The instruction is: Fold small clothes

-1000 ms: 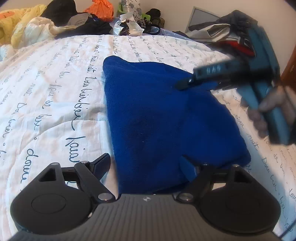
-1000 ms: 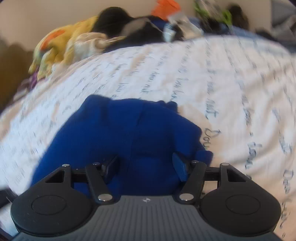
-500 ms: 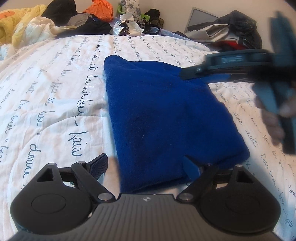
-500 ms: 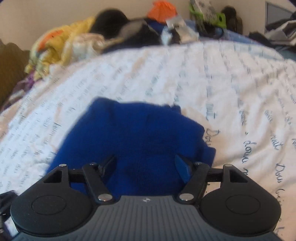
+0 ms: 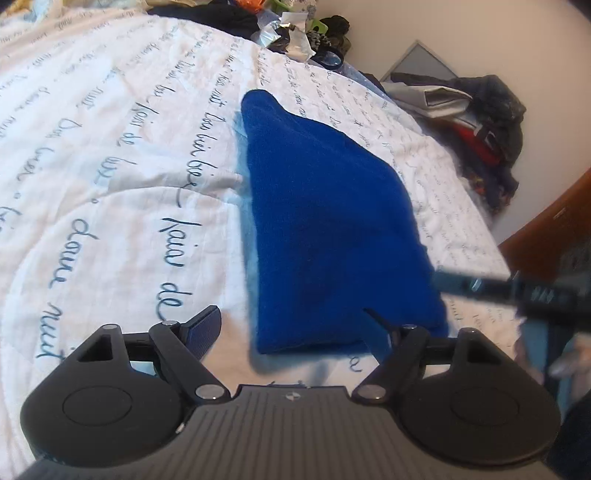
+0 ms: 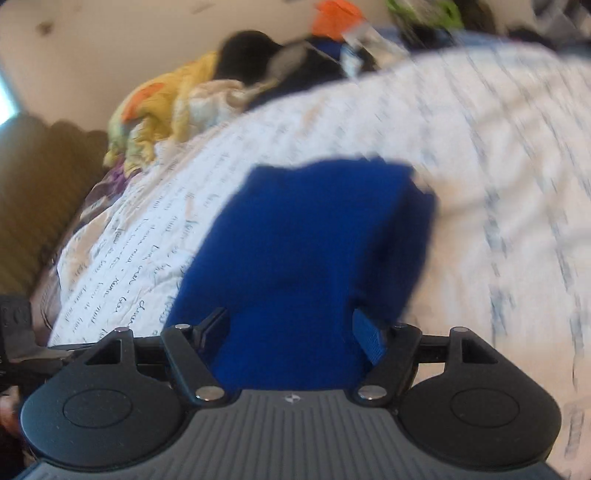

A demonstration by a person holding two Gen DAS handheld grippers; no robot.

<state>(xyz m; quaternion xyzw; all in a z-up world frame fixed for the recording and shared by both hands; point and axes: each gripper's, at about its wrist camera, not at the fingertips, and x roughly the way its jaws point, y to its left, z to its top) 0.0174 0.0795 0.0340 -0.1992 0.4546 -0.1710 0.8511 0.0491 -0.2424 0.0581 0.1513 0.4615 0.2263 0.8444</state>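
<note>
A blue fleece garment point(image 5: 325, 221) lies folded flat on the white bedspread point(image 5: 110, 166) with script lettering. My left gripper point(image 5: 291, 328) hovers at its near edge, and the near left corner of the cloth sits between the jaws. They are closing, but the pads stand clear of the cloth. My right gripper point(image 6: 291, 330) hangs over another end of the same garment point(image 6: 314, 240). Its jaws are opening, with blue cloth under and between them and nothing pinched. The left wrist view also catches the right gripper point(image 5: 498, 291), blurred, at the garment's near right corner, with a hand point(image 5: 569, 362) behind it.
A heap of clothes and wrappers point(image 5: 295, 29) lines the far side of the bed, with yellow bedding point(image 6: 166, 99) at one end. A pile of bags and clothes point(image 5: 480, 122) sits past the bed's right side. A brown wooden panel point(image 5: 546, 229) stands at the right.
The right gripper has swung from the garment's far right side to its near right corner. The left view has rolled and drawn back, so the garment's near edge now shows.
</note>
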